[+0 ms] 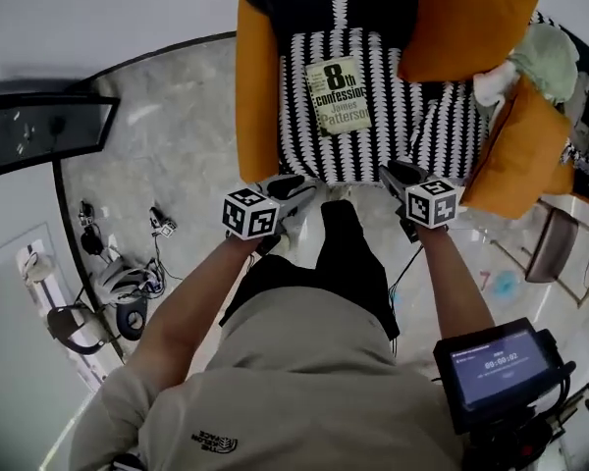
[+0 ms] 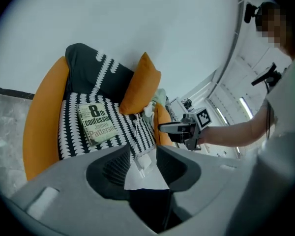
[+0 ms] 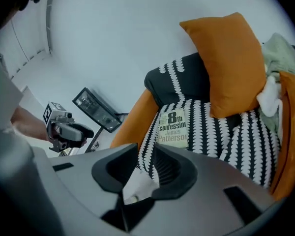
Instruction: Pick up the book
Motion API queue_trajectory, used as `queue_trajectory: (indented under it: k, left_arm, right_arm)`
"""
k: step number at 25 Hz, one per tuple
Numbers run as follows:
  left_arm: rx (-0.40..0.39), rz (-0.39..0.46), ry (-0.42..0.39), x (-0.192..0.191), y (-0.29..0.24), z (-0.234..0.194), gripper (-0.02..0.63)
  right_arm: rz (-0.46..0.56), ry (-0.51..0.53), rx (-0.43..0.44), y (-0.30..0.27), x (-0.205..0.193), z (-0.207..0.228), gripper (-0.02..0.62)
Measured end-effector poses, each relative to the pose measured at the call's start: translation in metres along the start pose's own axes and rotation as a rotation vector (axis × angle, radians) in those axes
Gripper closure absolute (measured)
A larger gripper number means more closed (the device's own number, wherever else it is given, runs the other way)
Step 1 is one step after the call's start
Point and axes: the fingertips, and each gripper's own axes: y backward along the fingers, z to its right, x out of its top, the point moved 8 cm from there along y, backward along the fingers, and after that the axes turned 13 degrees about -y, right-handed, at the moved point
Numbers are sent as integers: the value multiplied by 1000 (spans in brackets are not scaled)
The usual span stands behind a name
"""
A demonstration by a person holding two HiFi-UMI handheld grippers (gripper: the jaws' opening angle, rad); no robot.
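At the bottom of the head view the person's forearms reach forward, one gripper in each hand. The left hand-held gripper (image 1: pixel 296 190) sits just left of centre and the right hand-held gripper (image 1: pixel 398 178) just right of centre. Both are level with the front edge of the armchair (image 1: pixel 257 96) and short of its seat. Each one's own view shows its jaws parted by a modest gap, with nothing gripped between them. Beyond them, in the upper middle of the frame, the book (image 1: pixel 339 94) lies flat and face up on the black-and-white seat cover. It is nearer the orange side at frame left and well apart from both sets of jaws. Further back, at the upper right, an orange cushion (image 1: pixel 469 16) leans against the backrest, clear of the book. By my reading the task has barely begun. The grippers are lined up in front of the chair, but reaching in, closing on the book and lifting it are all yet to be done.
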Motion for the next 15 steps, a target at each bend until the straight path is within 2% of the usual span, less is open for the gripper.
queue_trajectory:
  k: [4,9,15]
  left_arm:
    - [83,-39,72,16,-77,-76,453]
    - [146,-37,121,32,-101,-105,438]
    - [240,-69,232,-9,-169,-207,412]
  right_arm:
    - [-94,14,17,-71,57,71,486]
    - [-151,40,14,-99,91,83,479]
    - [-189,-49,37,-204,89,157,435]
